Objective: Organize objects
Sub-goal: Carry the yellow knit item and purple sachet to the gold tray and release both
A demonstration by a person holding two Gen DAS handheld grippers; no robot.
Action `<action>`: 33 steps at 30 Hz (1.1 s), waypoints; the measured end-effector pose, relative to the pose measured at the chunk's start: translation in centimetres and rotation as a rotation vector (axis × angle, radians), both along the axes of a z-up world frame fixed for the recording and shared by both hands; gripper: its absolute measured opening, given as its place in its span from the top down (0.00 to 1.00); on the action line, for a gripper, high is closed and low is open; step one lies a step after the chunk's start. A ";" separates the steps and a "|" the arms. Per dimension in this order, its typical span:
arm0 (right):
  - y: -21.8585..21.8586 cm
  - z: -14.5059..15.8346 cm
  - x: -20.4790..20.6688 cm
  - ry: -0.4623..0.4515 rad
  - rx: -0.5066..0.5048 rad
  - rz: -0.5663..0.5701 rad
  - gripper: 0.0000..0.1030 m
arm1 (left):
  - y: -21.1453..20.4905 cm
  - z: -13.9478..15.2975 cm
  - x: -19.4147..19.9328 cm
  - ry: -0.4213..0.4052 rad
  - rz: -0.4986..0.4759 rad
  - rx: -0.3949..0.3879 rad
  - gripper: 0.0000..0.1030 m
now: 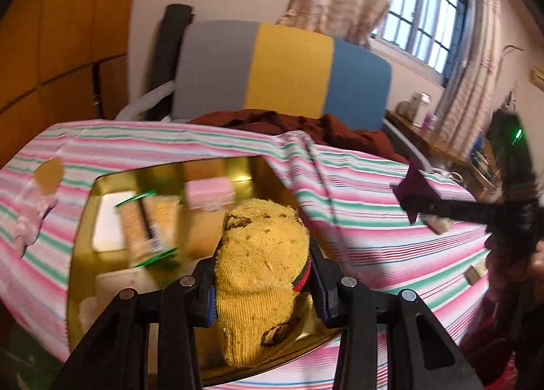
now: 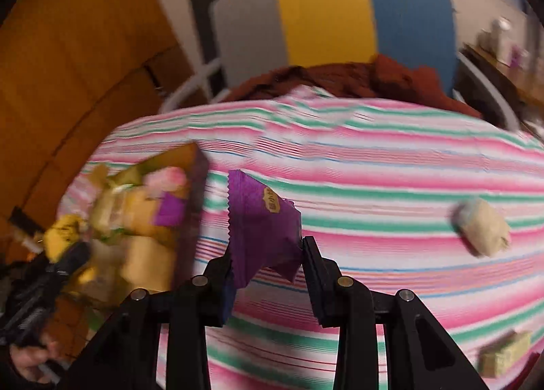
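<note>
The left hand-held gripper point(image 1: 261, 284) is clamped on a knitted mustard-yellow sock with dark patches and a red-and-green band point(image 1: 263, 274), its two black fingers pressing the sock from either side; the sock hangs over the near edge of a shiny gold metal tray point(image 1: 81, 220) that sits on the tabletop covered with a pink, green and white striped cloth point(image 1: 357, 186). Inside the tray lie several small packets: a pink box point(image 1: 209, 193) toward the far side, a beige snack bar with green ends point(image 1: 146, 227) near the middle, and a white flat packet point(image 1: 108, 220) at the left, all somewhat blurred. The right hand-held gripper point(image 2: 267, 271) is closed on a crinkled purple foil snack packet with a small yellow label point(image 2: 261, 220), gripping it by its lower part so that the packet stands up above the striped cloth, well to the right of the tray. In the right wrist view a pale, roundish wrapped item point(image 2: 482, 230) lies on the cloth at the right, and a small yellow-green box point(image 2: 503, 352) lies near the lower right edge. Beyond the tabletop stands a chair with a grey, yellow and blue backrest point(image 1: 289, 70), with a rust-brown cloth point(image 1: 306, 125) heaped on it.
</note>
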State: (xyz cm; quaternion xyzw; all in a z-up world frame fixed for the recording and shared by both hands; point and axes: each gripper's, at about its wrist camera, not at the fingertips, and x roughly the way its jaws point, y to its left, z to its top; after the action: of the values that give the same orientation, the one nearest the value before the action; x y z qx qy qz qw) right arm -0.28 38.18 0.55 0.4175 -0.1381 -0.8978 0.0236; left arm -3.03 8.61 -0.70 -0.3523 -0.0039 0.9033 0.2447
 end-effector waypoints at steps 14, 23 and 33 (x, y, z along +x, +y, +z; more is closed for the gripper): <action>-13.5 1.4 -6.4 0.019 -0.025 0.237 0.66 | -2.8 -2.7 -1.2 -0.075 0.062 -0.003 0.57; -15.1 -0.5 -8.2 -0.039 -0.042 0.241 0.49 | -3.1 -2.9 -1.4 -0.082 0.102 -0.042 0.52; -14.8 -0.9 -7.6 -0.041 -0.032 0.220 0.43 | -3.0 -2.0 -1.0 -0.055 0.121 -0.071 0.52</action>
State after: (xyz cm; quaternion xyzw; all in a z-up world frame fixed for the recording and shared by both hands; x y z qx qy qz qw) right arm -7.84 23.42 -0.37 0.4478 -0.1064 -0.8789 0.1257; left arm -4.05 5.63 -2.71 -0.3844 0.0001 0.9061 0.1766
